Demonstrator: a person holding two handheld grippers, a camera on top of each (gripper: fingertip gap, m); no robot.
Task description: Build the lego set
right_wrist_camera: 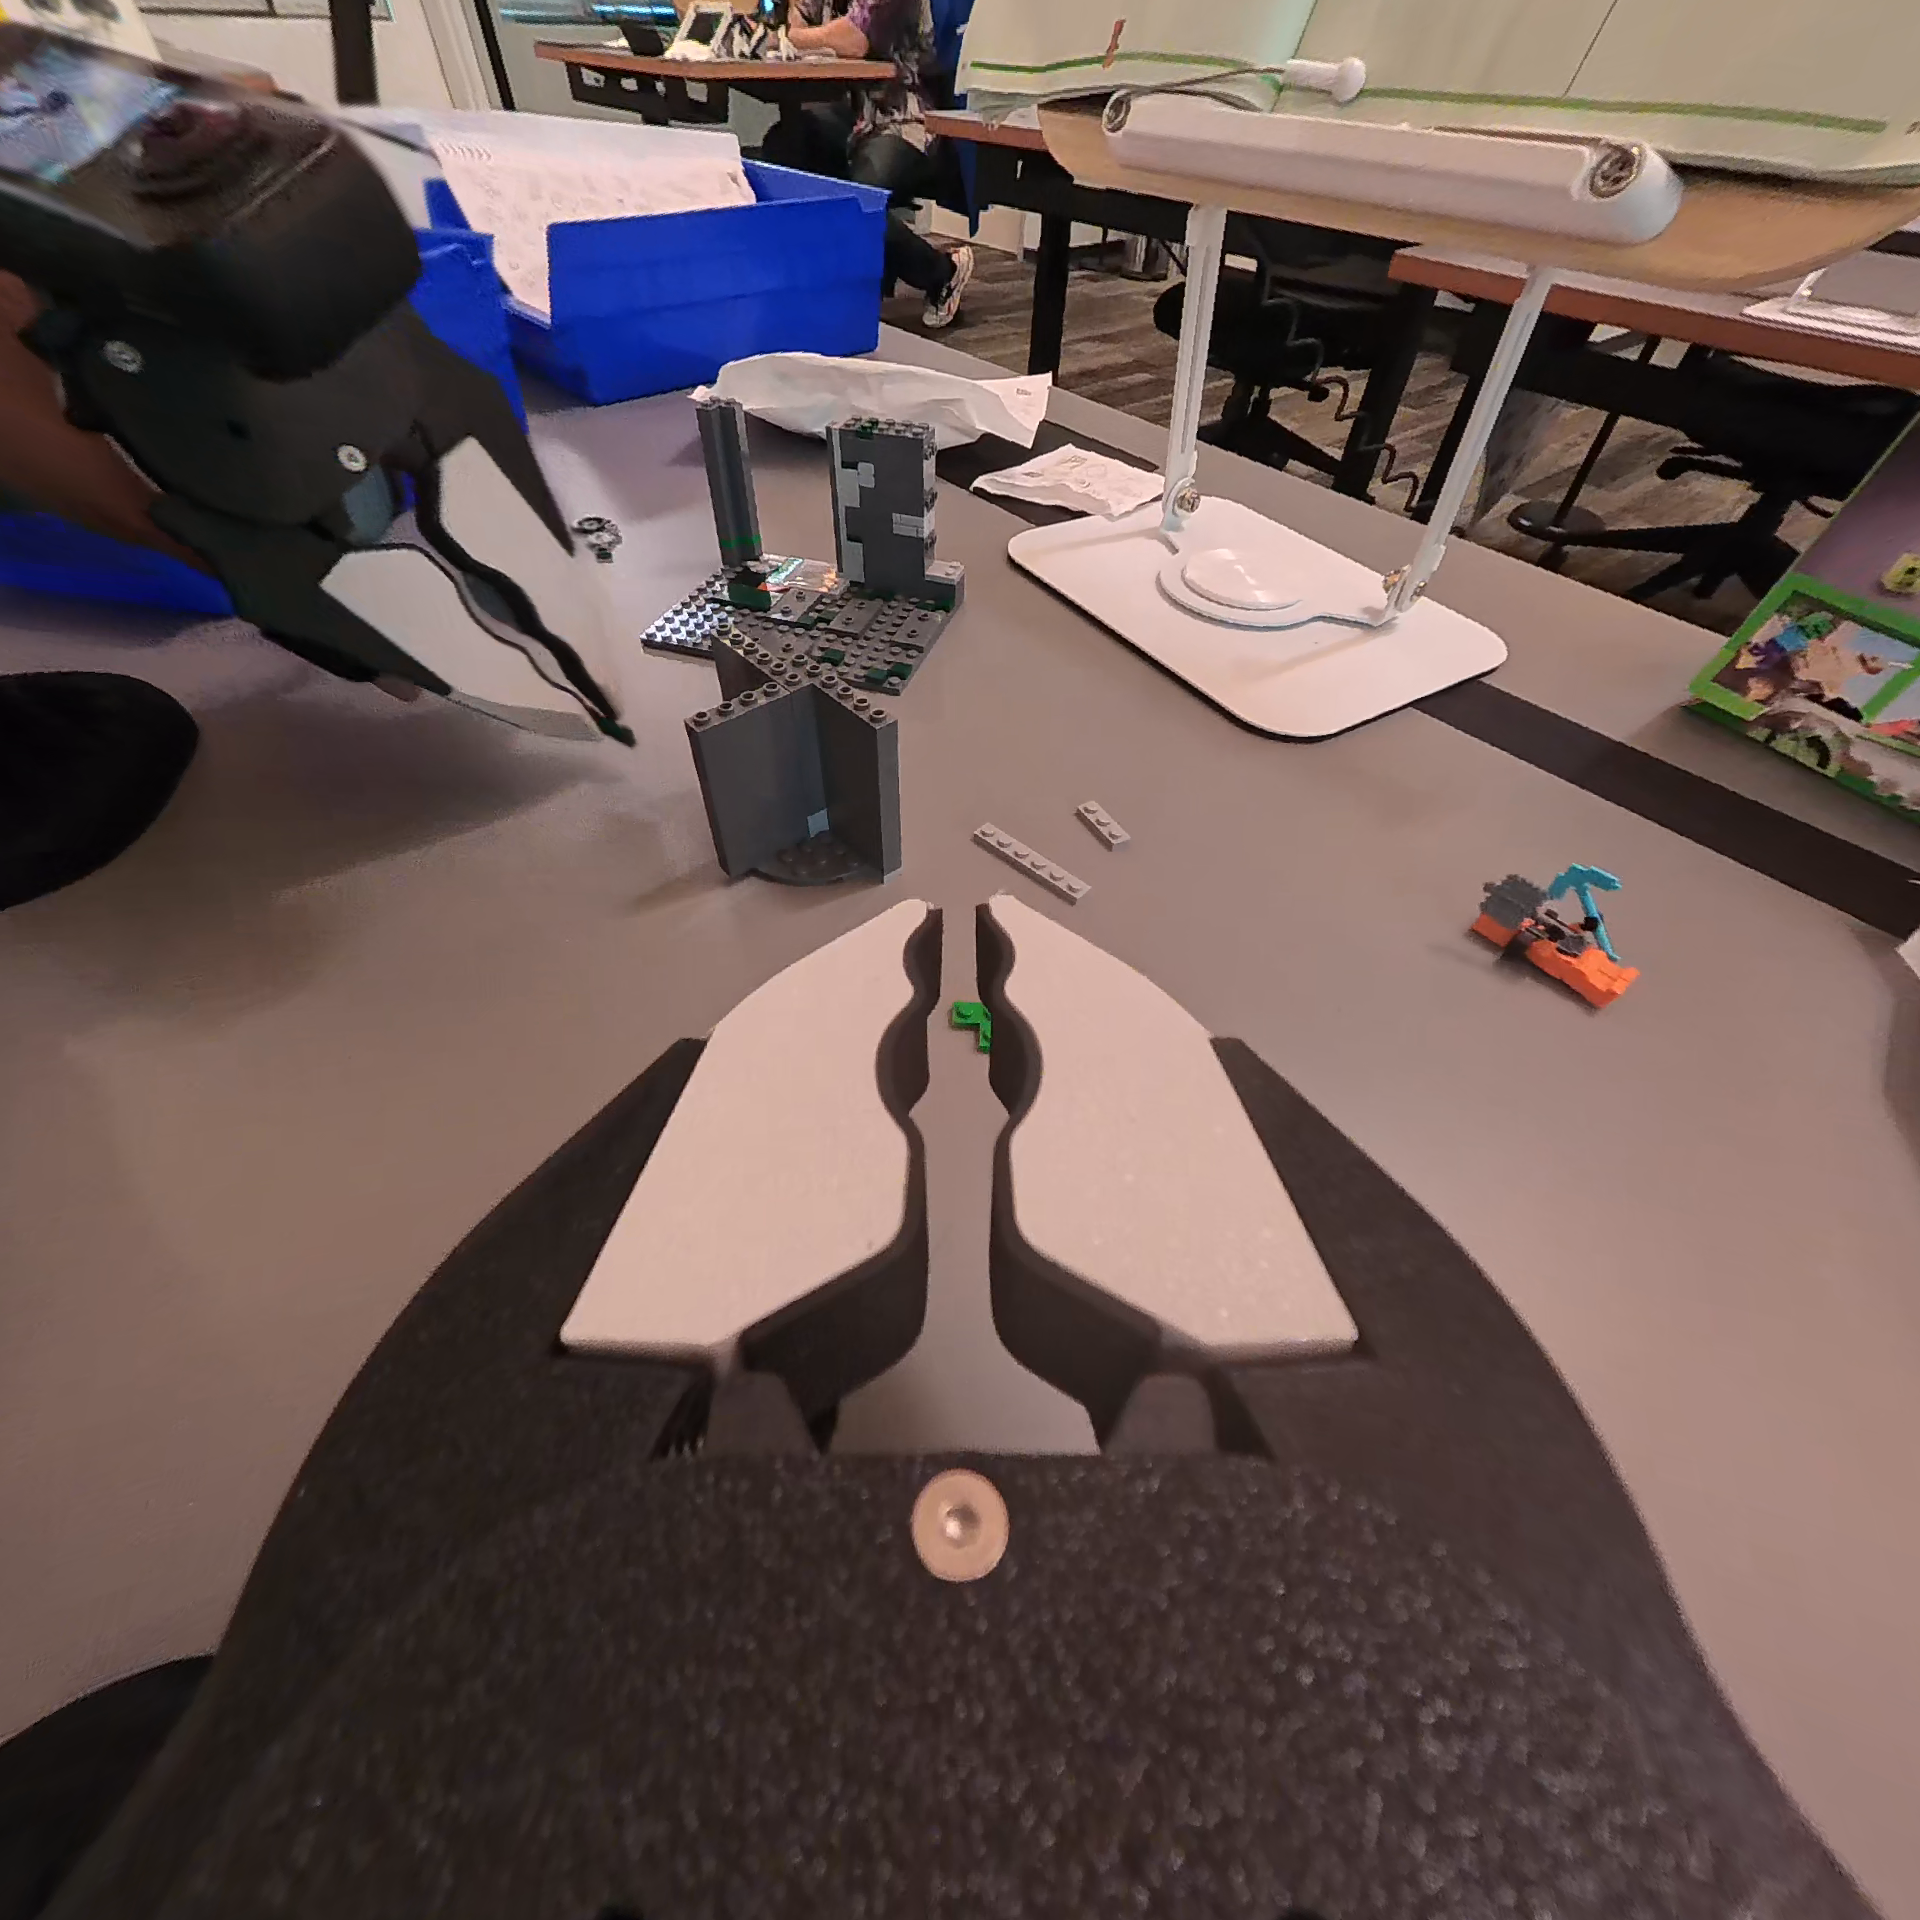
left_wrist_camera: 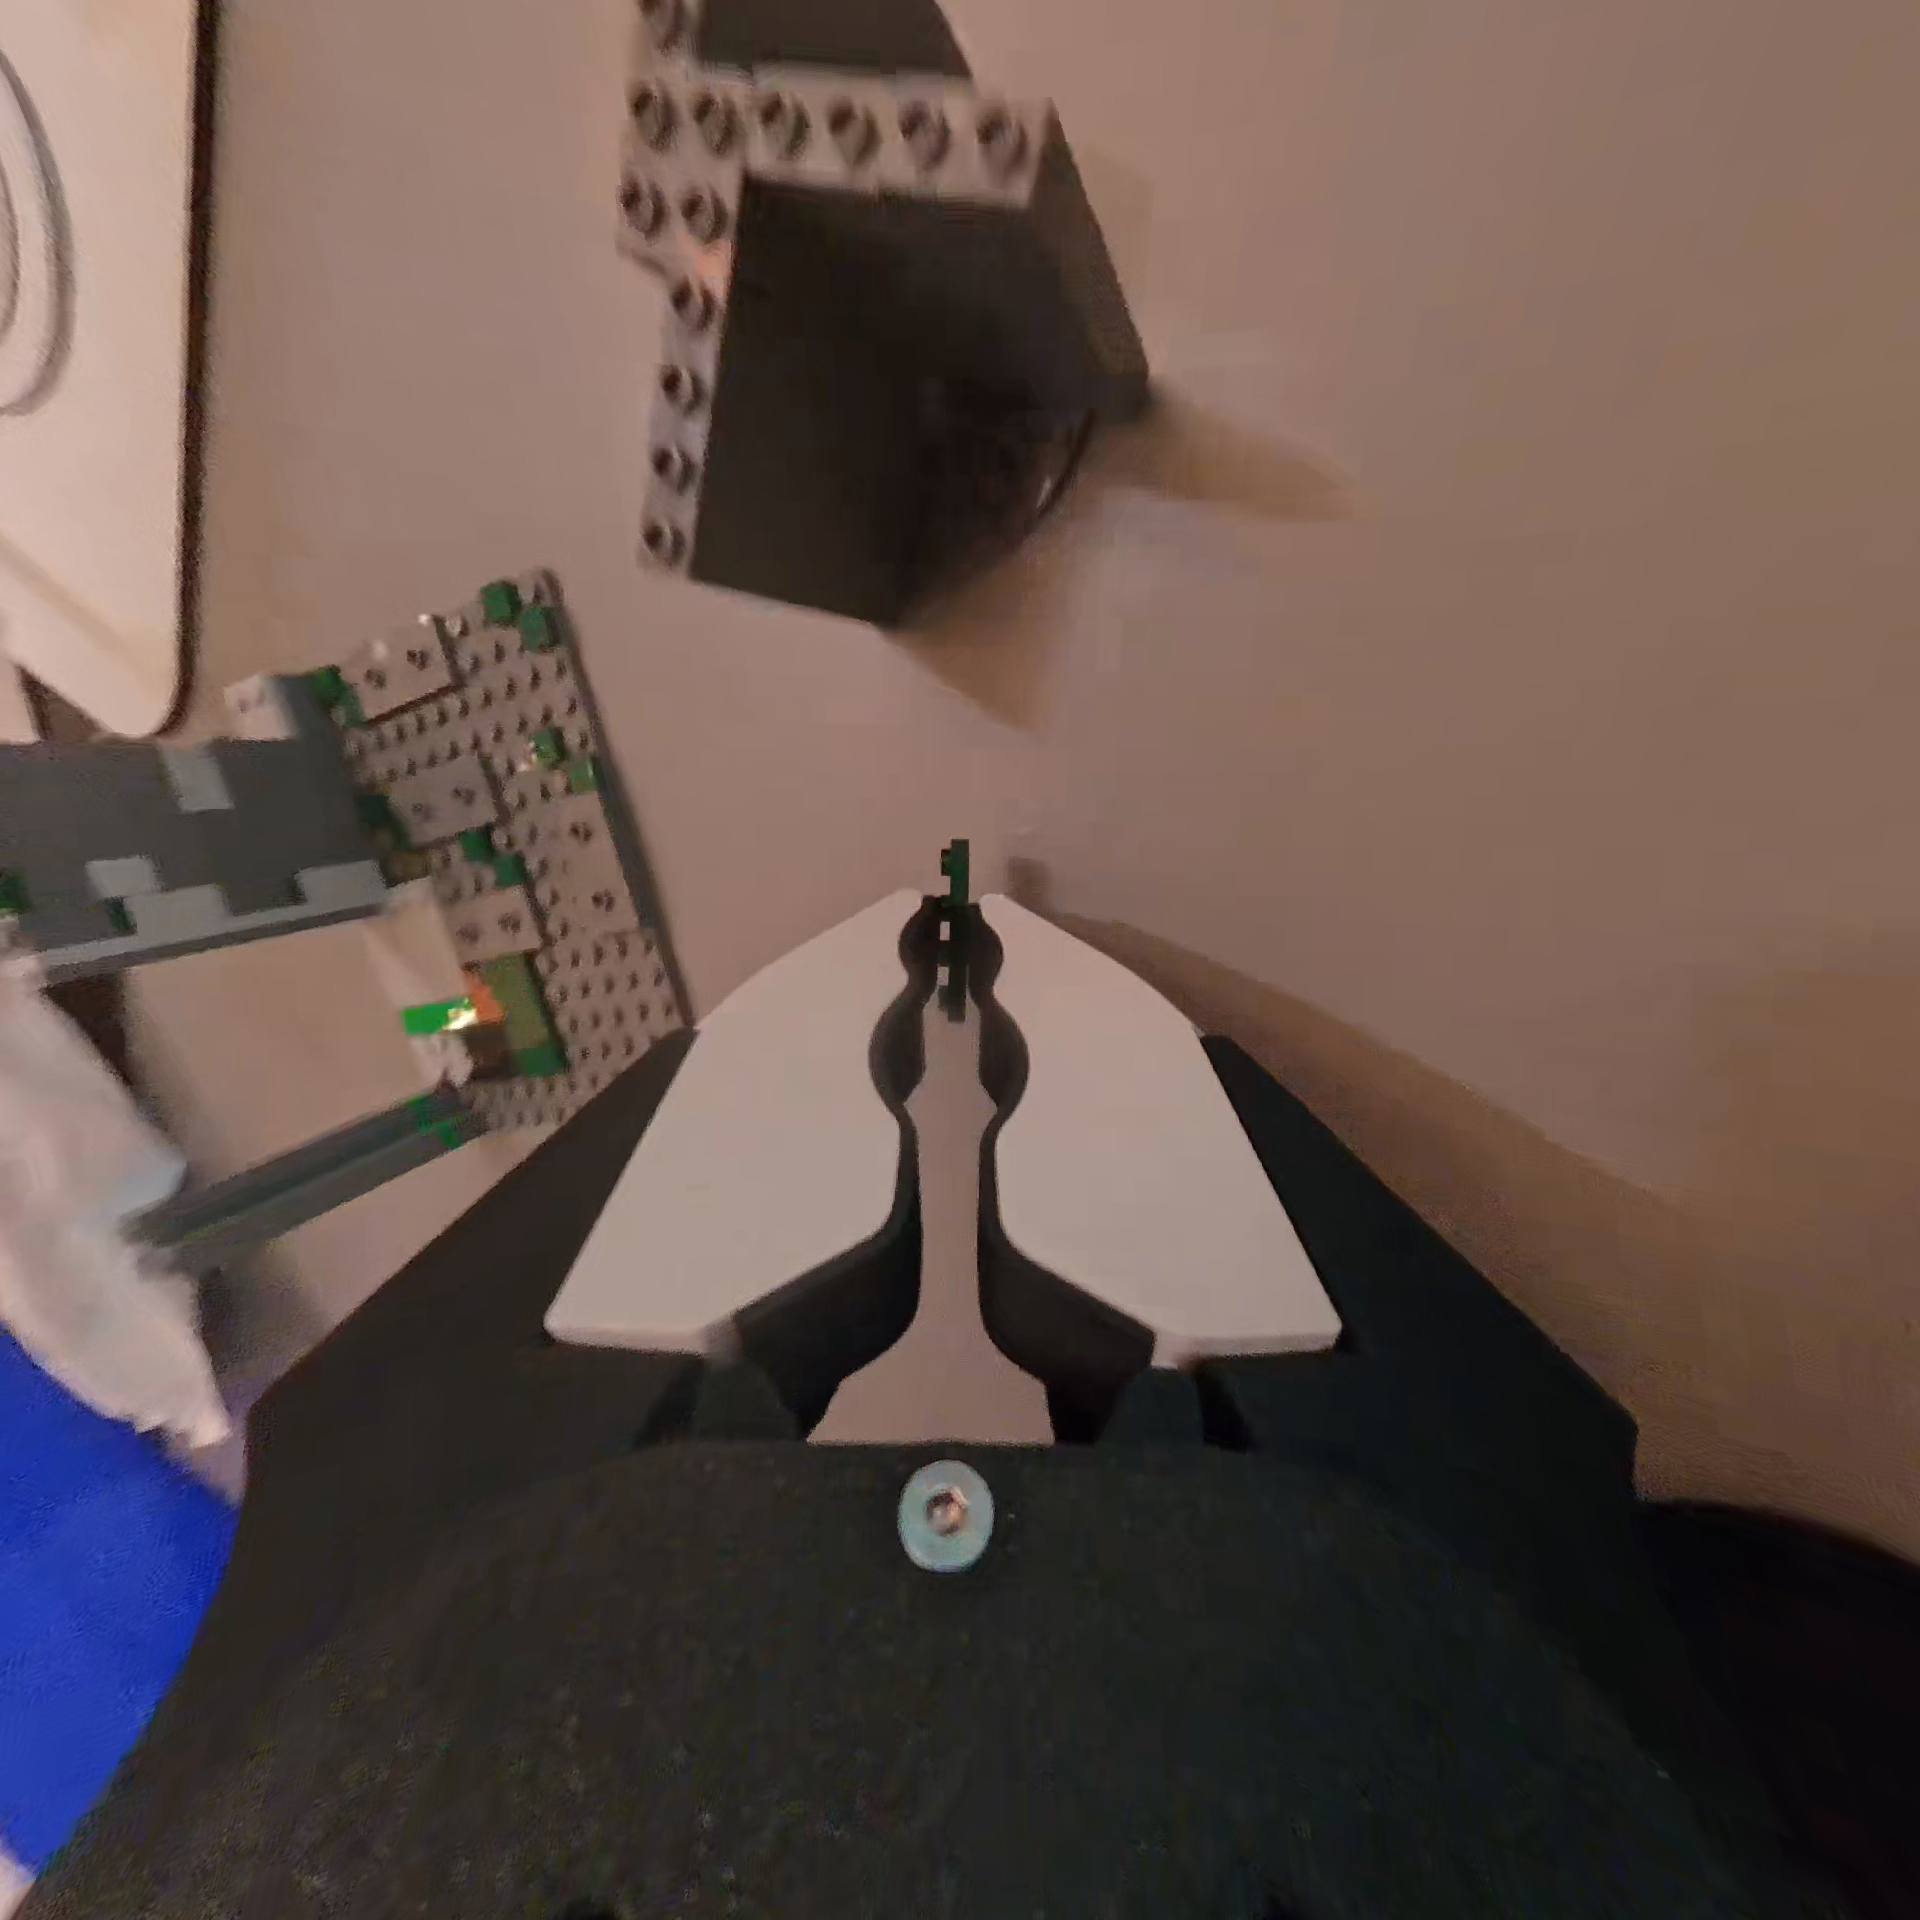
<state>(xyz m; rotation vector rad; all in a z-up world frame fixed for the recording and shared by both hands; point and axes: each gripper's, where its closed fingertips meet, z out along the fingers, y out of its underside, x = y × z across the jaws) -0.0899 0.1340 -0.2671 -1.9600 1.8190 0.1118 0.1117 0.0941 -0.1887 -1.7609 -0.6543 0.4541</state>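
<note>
Dark green, thin and small: a plastic lego plate [left_wrist_camera: 954, 914] sits clamped edge-on between the tips of the left gripper [left_wrist_camera: 953, 906], jaws pressed together on it. From the right wrist view, same gripper [right_wrist_camera: 621, 734] at 10 o'clock, hanging above the grey table [right_wrist_camera: 1299, 1091], tips aimed toward the tall dark grey corner wall of lego bricks [right_wrist_camera: 795, 795] at 12 o'clock.

Behind that wall, further at 12 o'clock, the main build: a dark grey studded baseplate with two grey towers [right_wrist_camera: 821, 603]. In the left wrist view, this baseplate [left_wrist_camera: 540, 831] at 9 o'clock and the corner wall [left_wrist_camera: 831, 395] at 12 o'clock, both blurred.

Right gripper [right_wrist_camera: 960, 914] low over the table, jaws slightly apart, holding nothing. Between its fingers, lying on the table, a small bright green lego corner piece [right_wrist_camera: 971, 1020]. Just beyond the tips, at 1 o'clock, a long light grey lego plate [right_wrist_camera: 1031, 860] and a shorter grey plate [right_wrist_camera: 1103, 825]. At 3 o'clock, well apart, a small orange and teal lego model [right_wrist_camera: 1553, 930].

Step in hand, as a judgement: carrying the dark green plate toward the build for placing. Next move probably needs turning the plate flat, studs up, lining up over free studs, then pressing straight down; the exact target spot cannot be told. Perhaps steadying the build with the right gripper too.
</note>
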